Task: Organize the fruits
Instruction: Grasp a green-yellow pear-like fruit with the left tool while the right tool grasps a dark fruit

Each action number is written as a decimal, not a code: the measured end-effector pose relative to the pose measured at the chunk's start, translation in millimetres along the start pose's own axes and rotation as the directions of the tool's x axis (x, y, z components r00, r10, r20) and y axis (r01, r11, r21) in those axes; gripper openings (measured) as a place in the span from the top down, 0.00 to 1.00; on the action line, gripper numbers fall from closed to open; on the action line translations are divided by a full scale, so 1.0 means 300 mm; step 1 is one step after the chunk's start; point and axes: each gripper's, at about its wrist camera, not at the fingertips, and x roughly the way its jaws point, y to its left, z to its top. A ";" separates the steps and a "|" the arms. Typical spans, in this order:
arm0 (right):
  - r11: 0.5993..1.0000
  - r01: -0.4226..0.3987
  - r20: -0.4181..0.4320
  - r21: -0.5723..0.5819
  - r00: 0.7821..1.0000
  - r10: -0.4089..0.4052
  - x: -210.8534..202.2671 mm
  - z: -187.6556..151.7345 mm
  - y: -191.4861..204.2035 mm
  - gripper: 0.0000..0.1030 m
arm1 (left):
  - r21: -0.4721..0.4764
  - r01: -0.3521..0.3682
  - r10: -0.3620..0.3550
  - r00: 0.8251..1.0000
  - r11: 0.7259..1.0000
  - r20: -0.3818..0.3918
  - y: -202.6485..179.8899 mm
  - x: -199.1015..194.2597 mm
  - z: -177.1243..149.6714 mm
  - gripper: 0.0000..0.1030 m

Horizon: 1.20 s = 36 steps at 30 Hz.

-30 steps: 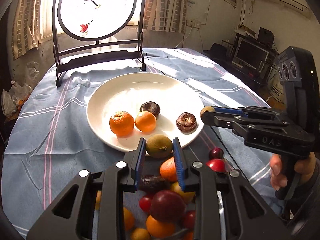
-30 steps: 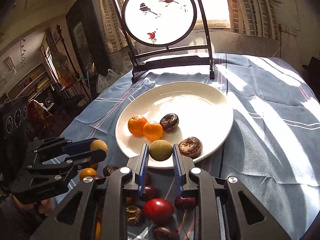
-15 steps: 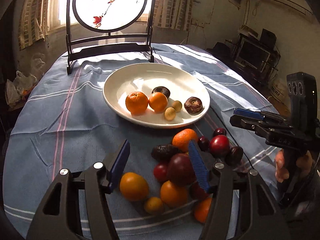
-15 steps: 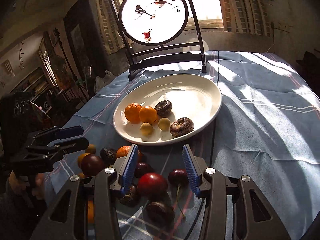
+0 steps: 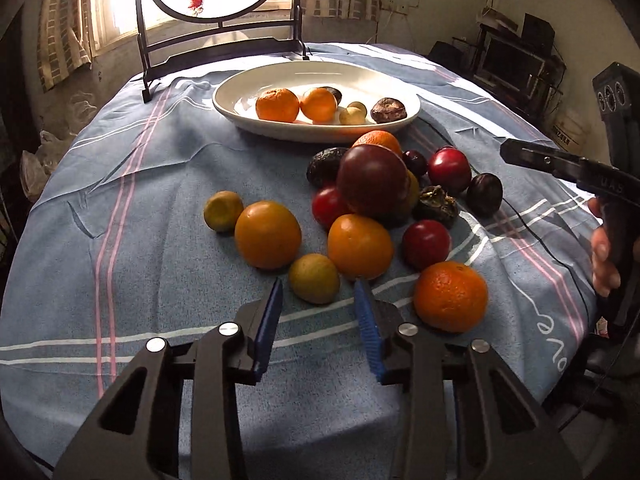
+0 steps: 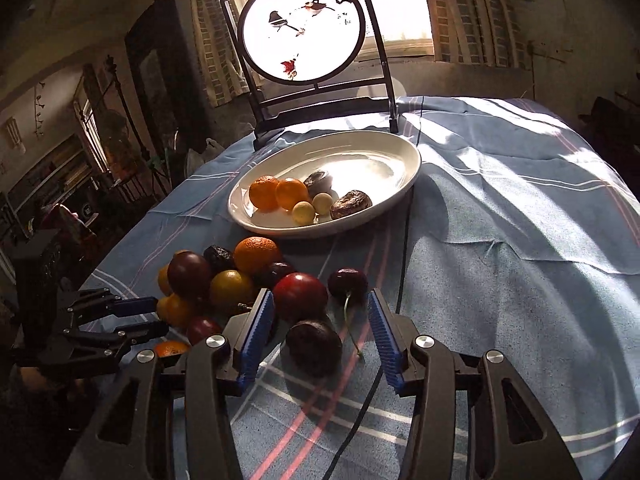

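Left wrist view puts the left gripper [image 5: 318, 304] nearest the lens, its blue ribbed pads part-open and empty after narrowing in the last half second, with a small yellow-green round fruit [image 5: 314, 278] just beyond the tips. Behind it the loose pile of oranges, red plums and dark fruit [image 5: 372, 196] sits on the blue striped tablecloth [image 5: 120, 208], and farther back the white oval ceramic plate [image 5: 256, 120] holds two oranges, two pale yellow balls and two dark wrinkled fruits.

In the right wrist view, the right gripper [image 6: 320, 334] stands moderately open with nothing pressed, a dark purple round fruit [image 6: 314, 346] lying between its pads and a stemmed dark cherry [image 6: 348, 282] just ahead.

The risk, as judged here, lies in the crowding: round fruit touching its neighbours can roll when a pad nudges it, a closing jaw may catch two pieces at once, and a fruit could run toward the table edge. The black cable [image 6: 404, 248] crossing the cloth could also snag.

Compared with a second ago, both grippers have drawn back from the plate rim and dropped toward the pile; each then clamped a pale ball, and both balls now rest on the plate.
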 end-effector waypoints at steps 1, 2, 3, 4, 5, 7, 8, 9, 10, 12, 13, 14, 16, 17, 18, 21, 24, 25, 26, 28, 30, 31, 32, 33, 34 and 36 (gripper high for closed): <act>1.000 -0.005 0.004 0.001 1.000 0.005 -0.003 -0.002 -0.001 0.52 | -0.002 0.004 -0.004 1.000 1.000 -0.001 0.000 0.009 0.004 0.68; 1.000 -0.010 0.006 0.002 1.000 0.010 -0.005 -0.002 -0.003 0.52 | 0.000 0.003 -0.003 1.000 1.000 0.000 -0.002 0.015 0.006 0.69; 1.000 -0.015 0.006 0.003 1.000 0.015 -0.007 -0.003 -0.004 0.52 | 0.002 -0.005 0.005 1.000 1.000 0.001 -0.005 0.021 0.006 0.69; 1.000 -0.018 0.006 0.005 1.000 0.018 -0.006 -0.001 -0.006 0.52 | 0.004 -0.006 0.006 1.000 1.000 0.006 -0.008 0.017 0.006 0.72; 1.000 -0.017 0.002 0.009 1.000 0.017 -0.004 -0.001 -0.009 0.52 | 0.003 0.002 -0.003 1.000 1.000 0.016 -0.009 0.010 0.004 0.76; 1.000 -0.018 -0.022 0.014 1.000 0.018 0.006 -0.001 -0.010 0.52 | 0.002 0.015 -0.015 0.999 1.000 0.034 -0.014 -0.013 -0.004 0.76; 1.000 -0.025 -0.035 0.009 0.999 0.025 0.011 -0.004 -0.008 0.52 | 0.001 0.013 -0.013 0.999 1.000 0.041 -0.017 -0.025 -0.010 0.76; 0.999 -0.035 -0.050 -0.002 0.998 0.035 0.016 -0.006 -0.002 0.52 | -0.003 0.017 -0.017 0.999 1.000 0.048 -0.017 -0.040 -0.014 0.76; 0.999 -0.047 -0.069 -0.022 0.997 0.045 0.022 -0.011 0.010 0.52 | -0.011 0.020 -0.019 0.998 1.000 0.061 -0.015 -0.058 -0.018 0.76; 0.996 -0.042 -0.112 -0.076 0.993 0.033 0.041 -0.023 0.042 0.52 | -0.025 0.027 -0.025 0.996 0.999 0.085 -0.010 -0.093 -0.024 0.76; 0.994 -0.024 -0.130 -0.102 0.991 0.010 0.054 -0.027 0.058 0.52 | -0.029 0.029 -0.026 0.995 0.999 0.094 -0.007 -0.107 -0.025 0.76; 0.992 0.004 -0.146 -0.125 0.989 -0.022 0.070 -0.030 0.072 0.52 | -0.031 0.030 -0.027 0.995 0.999 0.100 -0.006 -0.118 -0.025 0.76; 0.986 0.049 -0.178 -0.156 0.981 -0.077 0.102 -0.032 0.094 0.52 | -0.028 0.033 -0.030 0.994 0.999 0.104 -0.009 -0.129 -0.027 0.76; 0.984 0.061 -0.189 -0.168 0.977 -0.093 0.113 -0.033 0.102 0.52 | -0.025 0.034 -0.031 0.994 0.999 0.106 -0.014 -0.132 -0.028 0.76; 0.982 0.068 -0.197 -0.176 0.975 -0.102 0.120 -0.034 0.107 0.52 | -0.022 0.034 -0.032 0.994 0.999 0.108 -0.019 -0.134 -0.030 0.76; 0.983 0.075 -0.206 -0.167 0.972 -0.110 0.125 -0.040 0.100 0.64 | -0.022 0.040 -0.037 0.993 0.999 0.112 -0.023 -0.137 -0.032 0.76; 0.989 0.057 -0.188 -0.138 0.979 -0.083 0.109 -0.041 0.084 0.64 | -0.028 0.043 -0.039 0.992 0.999 0.119 -0.022 -0.142 -0.029 0.76; 0.990 0.049 -0.174 -0.131 0.982 -0.072 0.100 -0.039 0.080 0.64 | -0.030 0.043 -0.039 0.992 0.999 0.124 -0.021 -0.146 -0.029 0.76; 0.991 0.042 -0.161 -0.126 0.985 -0.062 0.090 -0.038 0.077 0.64 | -0.033 0.044 -0.040 0.991 0.998 0.129 -0.020 -0.150 -0.029 0.76; 0.993 0.024 -0.143 -0.112 0.989 -0.040 0.074 -0.034 0.071 0.64 | -0.039 0.047 -0.041 0.989 0.998 0.141 -0.018 -0.160 -0.022 0.76; 0.997 -0.007 -0.125 -0.075 0.992 -0.002 0.059 -0.020 0.056 0.64 | -0.045 0.049 -0.042 0.987 0.998 0.157 -0.017 -0.171 -0.008 0.76; 0.998 -0.029 -0.115 -0.050 0.993 0.023 0.050 -0.007 0.046 0.64 | -0.047 0.050 -0.042 0.985 0.998 0.168 -0.015 -0.178 0.005 0.76; 0.998 -0.050 -0.105 -0.029 0.993 0.047 0.043 0.012 0.037 0.64 | -0.047 0.053 -0.043 0.983 0.997 0.178 -0.014 -0.184 0.022 0.76; 0.998 -0.064 -0.095 -0.015 0.993 0.063 0.038 0.039 0.029 0.64 | -0.047 0.054 -0.045 0.981 0.997 0.188 -0.011 -0.189 0.045 0.76; 0.998 -0.069 -0.087 -0.008 0.994 0.068 0.036 0.069 0.024 0.64 | -0.045 0.056 -0.046 0.979 0.997 0.197 -0.008 -0.192 0.072 0.76; 0.997 -0.073 -0.072 0.004 0.995 0.073 0.044 0.143 0.016 0.64 | -0.032 0.057 -0.049 0.976 0.998 0.212 -0.002 -0.183 0.140 0.76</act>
